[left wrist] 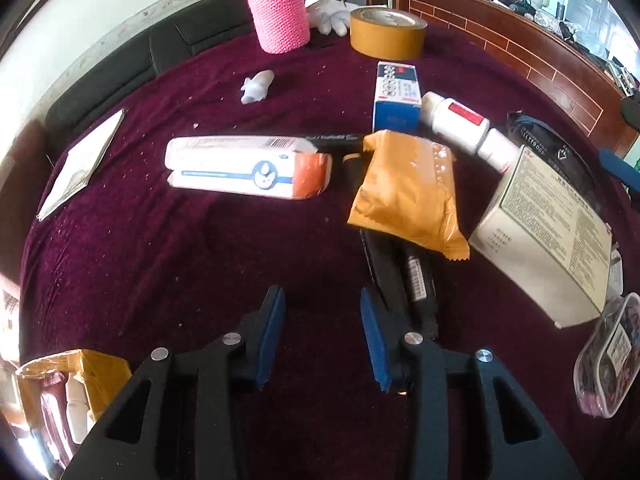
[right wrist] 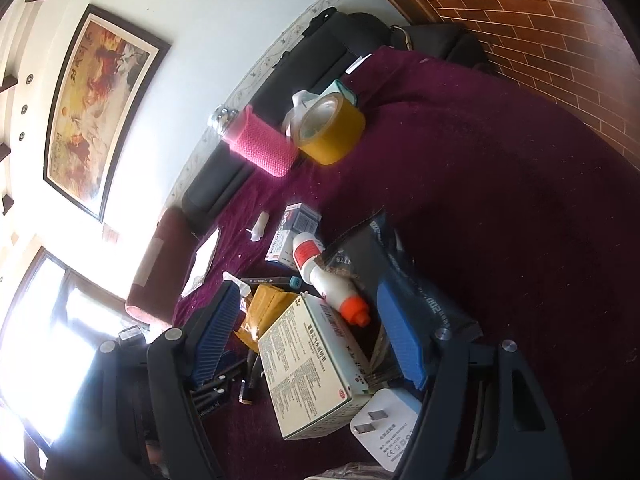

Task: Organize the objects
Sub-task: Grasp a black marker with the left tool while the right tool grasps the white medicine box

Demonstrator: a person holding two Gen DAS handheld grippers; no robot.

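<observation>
Loose objects lie on a maroon cloth (left wrist: 160, 260). My left gripper (left wrist: 322, 308) hangs open over bare cloth with nothing between its blue pads. Just right of it lie black pens (left wrist: 404, 280), partly under an orange packet (left wrist: 404, 188). A long white and orange box (left wrist: 248, 166) lies ahead of it. My right gripper (right wrist: 309, 292) is open, its pads apart from a large white box (right wrist: 308, 364) that lies between the fingers. A white bottle with an orange cap (right wrist: 332, 280) rests on that box's far end. A white charger plug (right wrist: 384, 432) sits beside the right finger.
At the far side stand a pink knitted bottle (left wrist: 280, 12), a tape roll (left wrist: 386, 32) and a white glove (left wrist: 328, 14). A blue-white carton (left wrist: 396, 96) and a black pouch (left wrist: 560, 148) lie right. A cardboard box (left wrist: 108, 372) holding bottles is lower left, a clear bag (left wrist: 608, 360) lower right.
</observation>
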